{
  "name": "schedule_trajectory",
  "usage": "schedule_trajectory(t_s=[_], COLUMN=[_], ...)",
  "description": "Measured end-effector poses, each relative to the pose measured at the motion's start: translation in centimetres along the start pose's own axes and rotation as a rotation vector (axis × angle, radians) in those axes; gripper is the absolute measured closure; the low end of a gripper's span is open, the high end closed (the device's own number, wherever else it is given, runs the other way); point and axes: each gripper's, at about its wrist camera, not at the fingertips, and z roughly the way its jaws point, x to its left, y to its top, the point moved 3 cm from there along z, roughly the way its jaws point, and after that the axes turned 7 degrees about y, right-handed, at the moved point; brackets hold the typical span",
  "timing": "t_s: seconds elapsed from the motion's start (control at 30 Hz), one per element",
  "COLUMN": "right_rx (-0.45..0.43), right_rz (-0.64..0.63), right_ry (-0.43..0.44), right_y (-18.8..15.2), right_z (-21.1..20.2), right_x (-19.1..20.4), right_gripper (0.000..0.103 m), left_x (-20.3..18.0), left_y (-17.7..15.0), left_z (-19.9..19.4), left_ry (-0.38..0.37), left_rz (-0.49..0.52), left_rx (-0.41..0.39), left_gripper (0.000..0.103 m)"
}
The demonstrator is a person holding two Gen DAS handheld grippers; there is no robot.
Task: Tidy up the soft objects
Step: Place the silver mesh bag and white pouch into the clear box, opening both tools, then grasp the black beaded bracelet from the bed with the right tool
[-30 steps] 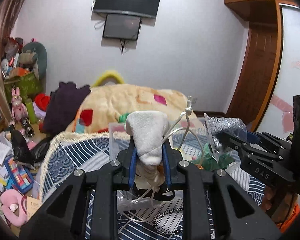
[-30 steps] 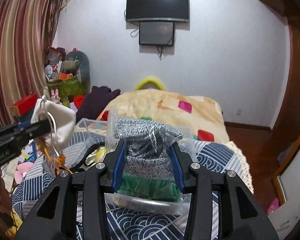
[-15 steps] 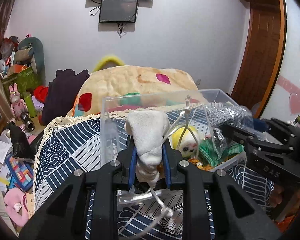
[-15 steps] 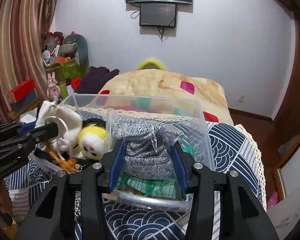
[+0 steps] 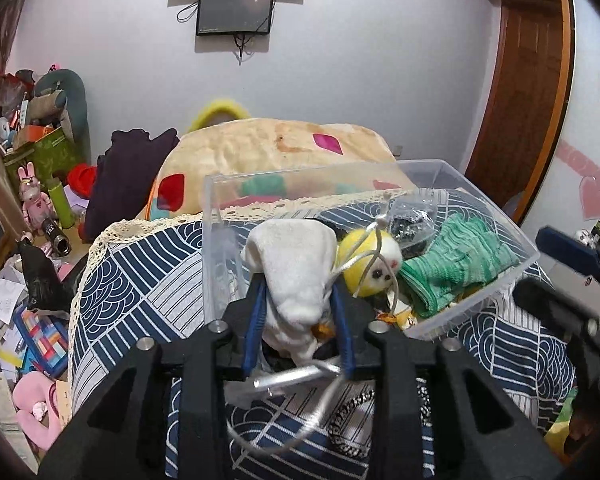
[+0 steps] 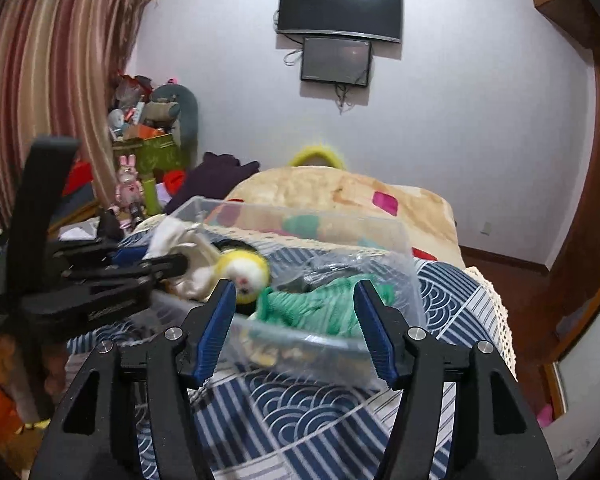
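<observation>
A clear plastic bin stands on a bed with a navy wave-pattern cover. Inside lie a green knit cloth, a yellow plush toy and a bagged grey knit item. My left gripper is shut on a white drawstring pouch at the bin's near left corner; it also shows in the right wrist view. My right gripper is open and empty just in front of the bin.
A beige patterned blanket lies behind the bin. Dark clothes sit to its left. Toys, books and boxes clutter the floor at the left. A wooden door is at the right. A beaded chain lies on the cover.
My right gripper has opened and let the bagged grey knit item and green cloth drop into the bin. Both grippers have come lower toward the bin. The left still holds the pouch.
</observation>
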Motion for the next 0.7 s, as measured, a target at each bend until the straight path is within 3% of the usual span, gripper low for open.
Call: schedule_trajectory(t_s=[0.13,0.2,0.43,0.5,0.7], right_rx=[0.023,0.035,0.113,0.138,0.217], right_rz=[-0.015,-0.013,-0.004,0.002,0.044], right_ry=[0.028,0.044,0.113,0.132,0.198], right_y=[-1.1,-1.5,-3.4,-3.8,-4.9], right_z=[0.1,0.4,2.7,3.5,6.0], right_x=[0.9,1.2,2.2,2.5,2.6], right_gripper=[0.045,0.045,0.046,0.049,0.062], left_x=[-0.1,0.0,-0.1,-0.2,-0.1], left_y=[-0.4,-0.5,-1.4,-1.8,-3.6], left_z=[-0.7,-1.2,-3.4,-3.9,-5.0], left_ry=[0.002,0.015,-0.015,0.007,0.021], left_rz=[0.015,0.018,0.027,0.042,0.051], left_rx=[-0.014,-0.023,-0.048,-0.061,-0.073], left_gripper=[0.057,0.046,0.037,0.027,0.025])
